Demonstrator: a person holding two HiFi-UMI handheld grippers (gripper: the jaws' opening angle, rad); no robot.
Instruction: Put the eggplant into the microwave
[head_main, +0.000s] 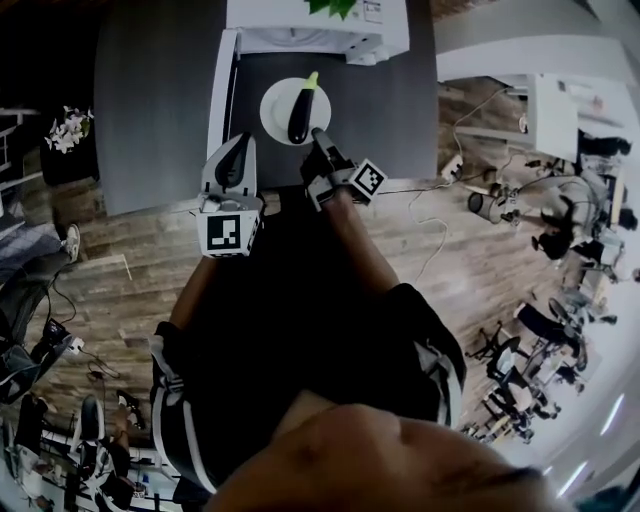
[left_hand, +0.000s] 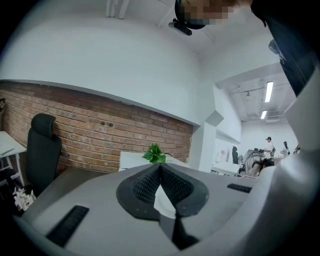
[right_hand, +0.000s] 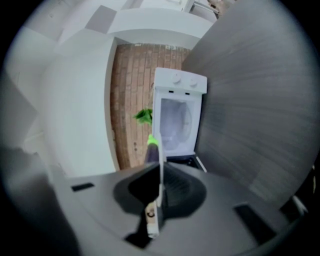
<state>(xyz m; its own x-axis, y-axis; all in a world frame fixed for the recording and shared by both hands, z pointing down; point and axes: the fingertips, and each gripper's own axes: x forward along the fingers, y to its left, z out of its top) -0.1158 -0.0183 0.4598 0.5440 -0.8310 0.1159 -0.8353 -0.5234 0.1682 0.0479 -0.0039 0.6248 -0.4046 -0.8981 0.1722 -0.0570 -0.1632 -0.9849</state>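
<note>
The right gripper (right_hand: 160, 172) has its jaws clamped on the rim of a white plate (head_main: 272, 112), which shows edge-on between them. Just past the jaw tips the eggplant (head_main: 300, 112) lies on the plate, its green stem end pointing away from the jaws. Farther ahead stands the microwave (right_hand: 177, 120), its door (head_main: 222, 95) swung open and its cavity facing the jaws. The left gripper (left_hand: 160, 166) has its jaws pressed together at the tips with nothing between them. It hangs over the grey table (head_main: 150, 110), beside the right gripper and short of the plate. A green plant (left_hand: 155, 153) shows beyond its tips.
</note>
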